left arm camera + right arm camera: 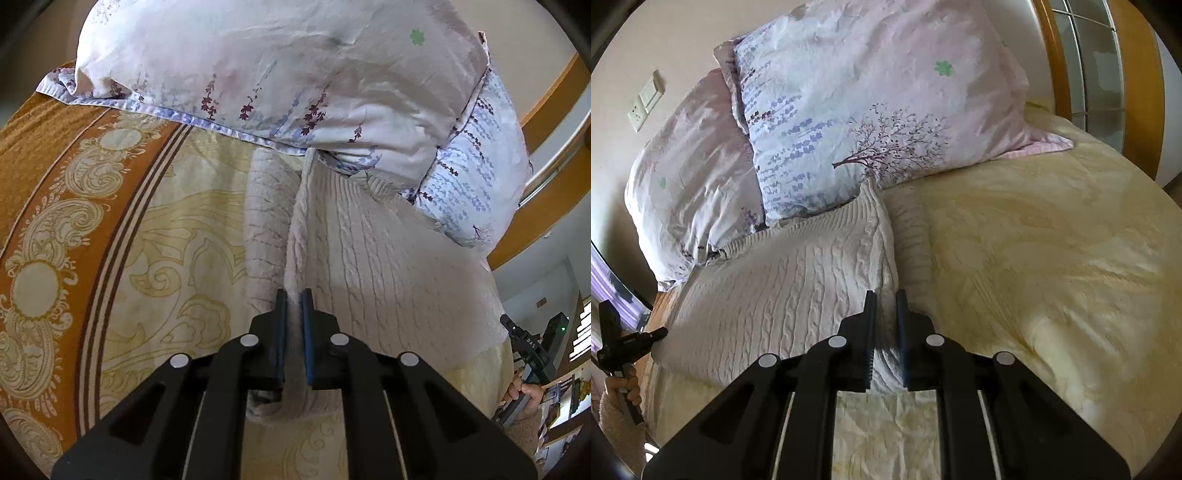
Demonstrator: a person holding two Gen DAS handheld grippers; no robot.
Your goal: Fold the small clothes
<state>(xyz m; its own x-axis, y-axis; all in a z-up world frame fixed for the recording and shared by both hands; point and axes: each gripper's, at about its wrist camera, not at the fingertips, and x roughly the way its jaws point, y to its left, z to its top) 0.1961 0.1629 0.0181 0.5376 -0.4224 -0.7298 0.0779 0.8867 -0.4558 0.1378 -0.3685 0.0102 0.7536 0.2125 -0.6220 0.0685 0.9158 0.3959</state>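
**Both grippers pinch the sweater's edges on the bed**

Bedroom light falls on a bed (1052, 258) covered with a pale yellow spread, orange-bordered along its left side in the left wrist view.

The left gripper (294, 295) has its jaws clamped on a fold of the cream cable-knit sweater (369, 266), the knit bunched between the blue pads at the garment's left edge. The right gripper (886, 295) likewise has its jaws closed on the sweater's right edge, a ridge of knit caught between the fingers.

The sweater lies spread across the bed's middle, its far end touching the pillows at the head of the bed. One sleeve or side panel is folded inward along the edge each gripper holds, forming a raised seam that runs away from the jaws toward the pillows.

Two floral pillows (871, 110) lean against the wall at the head of the bed, printed with lavender sprigs and a small tree. A wooden headboard frame (1049, 74) curves at the bed's right corner. A wall socket plate (646, 101) sits on the wall beyond the left pillow. Each wrist view catches the other gripper's handle, held by a hand (528, 391), at the bed's near edge.
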